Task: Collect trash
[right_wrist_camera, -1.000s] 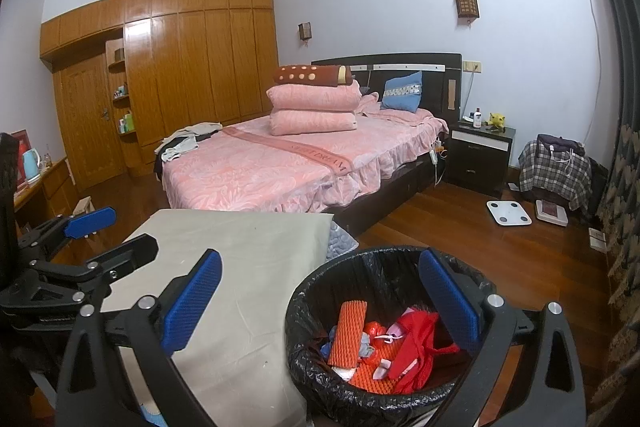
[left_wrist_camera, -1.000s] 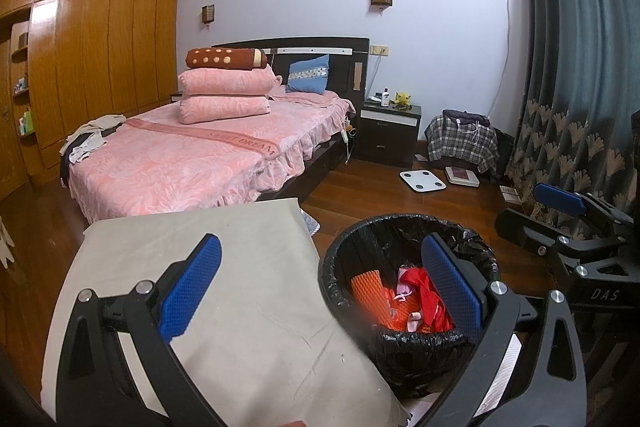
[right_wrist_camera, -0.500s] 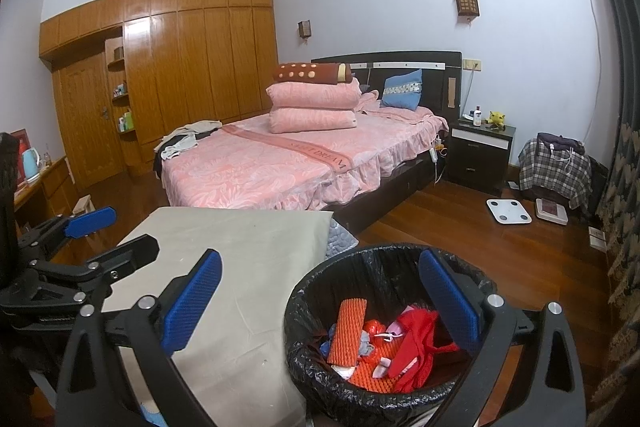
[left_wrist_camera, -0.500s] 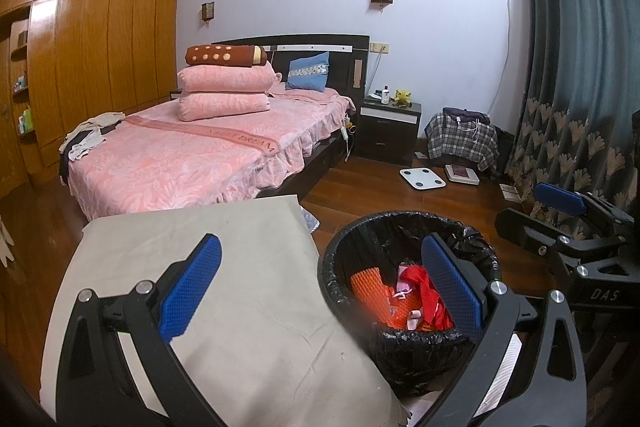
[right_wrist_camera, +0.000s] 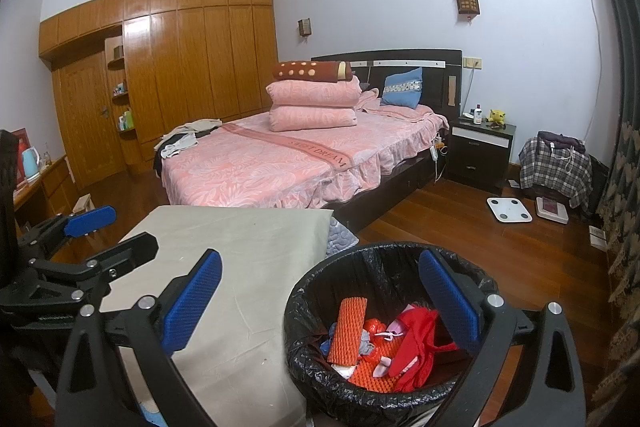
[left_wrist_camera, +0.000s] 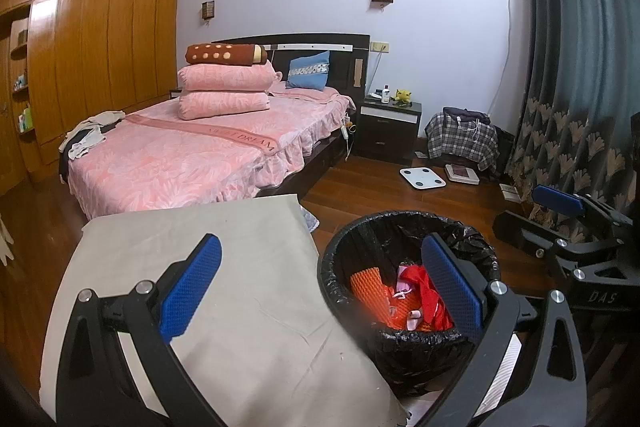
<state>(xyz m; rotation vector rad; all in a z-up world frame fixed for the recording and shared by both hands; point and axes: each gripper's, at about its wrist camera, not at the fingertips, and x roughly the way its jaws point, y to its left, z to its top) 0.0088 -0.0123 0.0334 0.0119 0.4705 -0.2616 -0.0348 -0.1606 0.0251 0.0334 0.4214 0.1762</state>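
Orange ridged strip [right_wrist_camera: 347, 331] stands near-upright, leaning in the bin [right_wrist_camera: 304, 311].

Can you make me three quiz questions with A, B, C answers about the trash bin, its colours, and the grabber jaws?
1. Where is the trash bin?
A. on the bed
B. on the floor beside the cloth-covered table
C. on the nightstand

2. What colour is the bin's bag?
A. black
B. white
C. green

3. How are the jaws of the left gripper and right gripper?
A. holding trash
B. shut
C. open and empty

Answers:
1 B, it stands by the table's edge.
2 A, the liner is black.
3 C, the blue pads stand wide apart.
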